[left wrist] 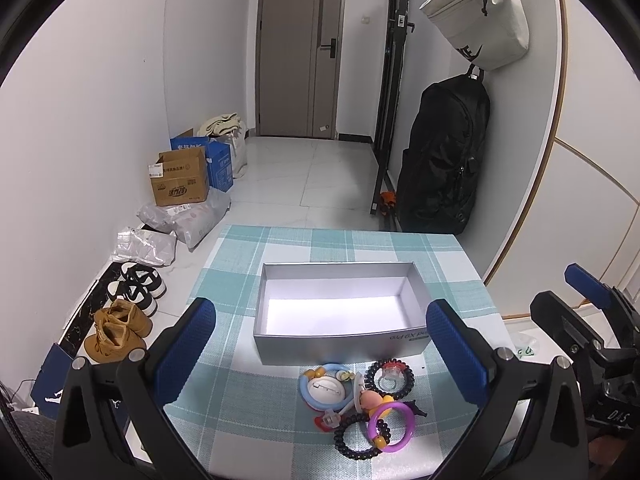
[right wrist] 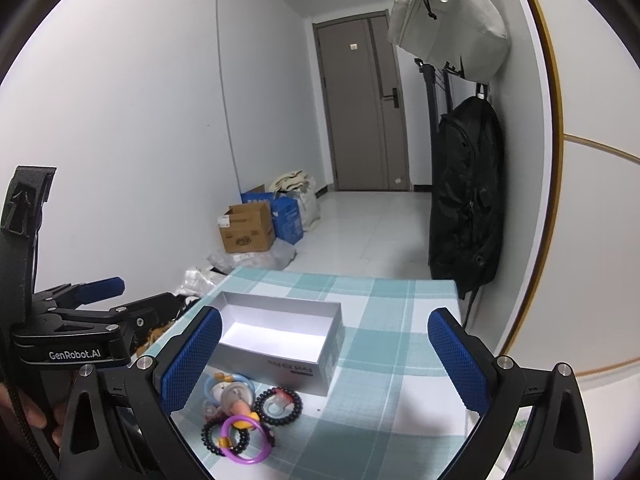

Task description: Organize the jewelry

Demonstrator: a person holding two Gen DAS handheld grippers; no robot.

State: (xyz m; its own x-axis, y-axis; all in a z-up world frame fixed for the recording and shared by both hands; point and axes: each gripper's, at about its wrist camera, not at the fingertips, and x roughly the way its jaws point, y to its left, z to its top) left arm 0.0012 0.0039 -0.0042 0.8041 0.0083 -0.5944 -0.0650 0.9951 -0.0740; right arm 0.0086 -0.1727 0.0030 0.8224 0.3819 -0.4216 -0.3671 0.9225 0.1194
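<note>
You hold both tools above the near edge of the table (left wrist: 240, 248), which carries a teal and white checked cloth. Your left tool (left wrist: 320, 356) is released, its blue pads wide apart and holding nothing. Your right tool (right wrist: 324, 360) is released in the same way and also holds nothing.

The jewelry pile (left wrist: 358, 402) lies on the cloth at the near side, just in front of the silver box (left wrist: 340, 312). In the pile you see a purple ring (left wrist: 391, 426), two black beaded bracelets (left wrist: 390, 378), a light blue ring (left wrist: 326, 388) and some small orange and pink pieces, all touching or lying over each other.

The box stands open with a white inside. On its near wall there is writing, upside down from your side; it reads like "Find X9 Pro".

In the right wrist view, the body of your left tool shows the words "GenRobot.AI" (right wrist: 75, 355).

On the floor at the far left stands a brown carton (left wrist: 180, 178) with red print that is too small to read. A grey bag (left wrist: 478, 12) and a black backpack (left wrist: 444, 156) hang on the right wall.
</note>
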